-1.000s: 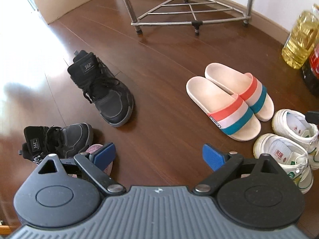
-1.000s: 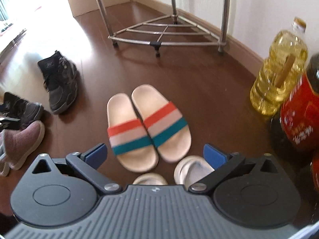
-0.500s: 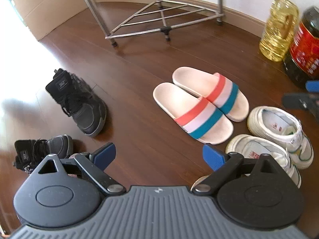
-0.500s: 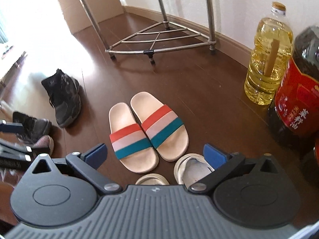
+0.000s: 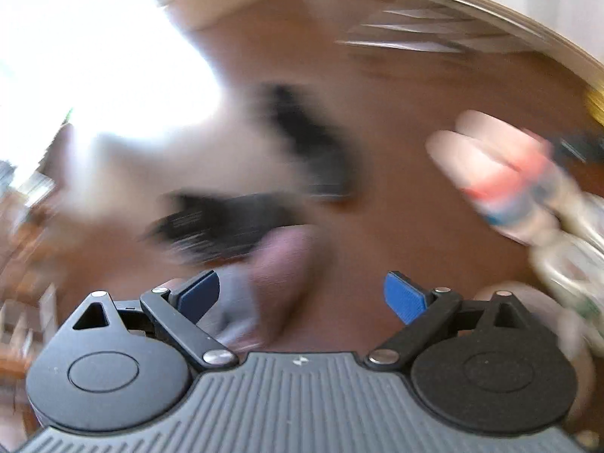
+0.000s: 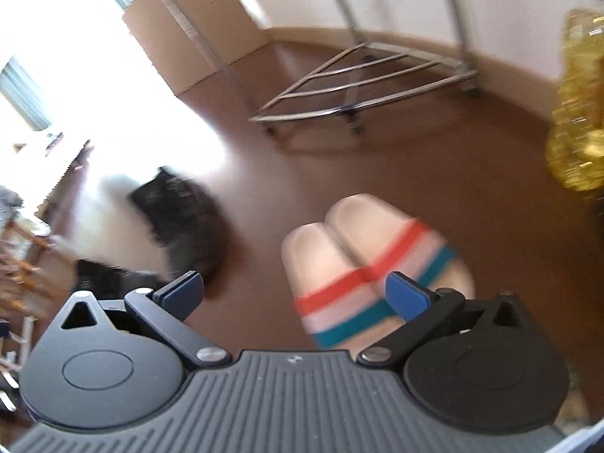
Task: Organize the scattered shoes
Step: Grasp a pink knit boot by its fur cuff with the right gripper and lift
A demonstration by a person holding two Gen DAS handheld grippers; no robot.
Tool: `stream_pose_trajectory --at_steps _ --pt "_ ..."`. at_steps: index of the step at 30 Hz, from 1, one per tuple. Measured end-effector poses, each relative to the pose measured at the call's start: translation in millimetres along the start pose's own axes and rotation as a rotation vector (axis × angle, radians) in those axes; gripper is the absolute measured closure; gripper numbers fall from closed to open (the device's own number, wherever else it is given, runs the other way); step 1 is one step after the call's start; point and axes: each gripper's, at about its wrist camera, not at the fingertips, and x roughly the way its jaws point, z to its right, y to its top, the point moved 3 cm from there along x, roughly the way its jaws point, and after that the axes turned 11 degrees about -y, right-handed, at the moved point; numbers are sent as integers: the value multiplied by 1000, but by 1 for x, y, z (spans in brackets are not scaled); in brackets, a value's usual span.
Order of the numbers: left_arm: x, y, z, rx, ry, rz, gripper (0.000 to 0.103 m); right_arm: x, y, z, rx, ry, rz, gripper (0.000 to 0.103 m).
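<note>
Holding both claws over the brown wooden floor (image 6: 434, 166), I start at the left: my left claw (image 5: 302, 292) is spread wide with nothing between its blue pads (image 5: 404, 296), and its view is heavily smeared. Just ahead of its left pad a mauve shoe (image 5: 283, 275) lies on the floor, toe pointing away from me, with a grey shape touching its left side that I cannot identify. Beyond that, one black sneaker (image 5: 222, 222) lies crosswise, and a second black sneaker (image 5: 313, 147) sits farther off, pointing diagonally; the two are near each other but apart. To the right in the same view, the striped slides (image 5: 502, 173) lie side by side, and white sneakers (image 5: 566, 256) blur along the right edge just beside them. Moving to my right claw (image 6: 294, 294), it is also wide apart and empty. In its view one black sneaker (image 6: 185, 215) sits at the left next to a bright patch of sunlight. The slides (image 6: 362, 253), pale with red, white and teal bands, lie touching each other just ahead of the right pad (image 6: 407, 294). A metal rack base (image 6: 362, 87) stands near the wall behind, with a cardboard box (image 6: 200, 34) to its left, and a yellow oil bottle (image 6: 577, 113) is at the far right.
</note>
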Motion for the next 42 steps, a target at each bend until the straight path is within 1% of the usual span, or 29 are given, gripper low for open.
stream_pose_trajectory --at_steps 1,3,5,6,8,9,10,11,12,15,16,17,19,21,23,25,26,27,28,29,30,32,34,35,37,39,40,41,42 --pt "2 -9 -36 -124 35 -5 4 2 -3 -12 -41 21 -1 1" --pt "6 -16 -59 -185 38 -1 4 4 -11 -32 -140 42 22 1" --pt "18 -26 -81 -189 17 -53 4 4 -29 -56 -280 75 77 1" --pt "23 -32 -93 -189 7 -81 4 5 -34 -62 -318 90 80 1" --pt "22 -36 -119 -171 -2 -30 4 12 -64 -86 -473 73 56 1" --pt "22 -35 -123 -156 2 -18 3 13 -65 -88 -481 73 53 2" --pt "24 -35 -130 -119 0 7 3 20 -85 -109 -581 74 11 2" --pt "27 -34 -137 -77 -3 33 3 22 -90 -117 -611 70 5 2" --pt "30 -34 -143 -68 -10 48 3 25 -95 -127 -627 22 14 2" --pt "35 -35 -170 -96 -24 119 3 41 -111 -196 -854 62 33 5" --pt "35 -36 -189 -123 -4 174 3 46 -114 -217 -921 78 44 7" --pt "34 -39 -199 -131 9 189 3 52 -118 -240 -989 93 59 9" --pt "37 -49 -219 -132 20 185 3 62 -127 -289 -1110 114 63 14" --pt "41 -58 -236 -151 -10 160 3 81 -134 -335 -1204 150 57 16" --pt "42 -66 -251 -177 -32 147 3 102 -140 -378 -1266 194 40 17" --pt "40 -74 -267 -223 -40 158 3 119 -147 -400 -1298 208 30 16" --pt "40 -78 -275 -246 -40 161 3 142 -157 -421 -1342 180 8 16" --pt "40 -81 -282 -267 -39 163 3 167 -167 -435 -1375 110 -9 17" --pt "42 -84 -288 -285 -38 156 3 182 -171 -438 -1389 69 -29 20" --pt "44 -87 -292 -300 -45 144 3 196 -175 -440 -1401 29 -49 63" --pt "46 -90 -296 -315 -53 132 3 204 -175 -436 -1340 4 -93 80" --pt "43 -92 -297 -314 -73 137 3 208 -171 -429 -1224 -24 -149 85" --pt "40 -91 -296 -307 -79 148 3 195 -157 -418 -1075 -40 -186 86" --pt "40 -89 -293 -304 -88 151 3 177 -141 -395 -906 -84 -233 87" --pt "42 -83 -281 -284 -120 152 3 163 -129 -373 -777 -118 -264 87" --pt "47 -78 -273 -263 -129 150 3 145 -109 -336 -546 -153 -320 87" --pt "46 -72 -260 -231 -134 153 3 137 -96 -313 -386 -175 -358 87" --pt "45 -70 -254 -217 -136 156 3 130 -89 -291 -241 -190 -389 85" --pt "44 -68 -248 -204 -139 158 3 124 -81 -270 -96 -203 -419 76"
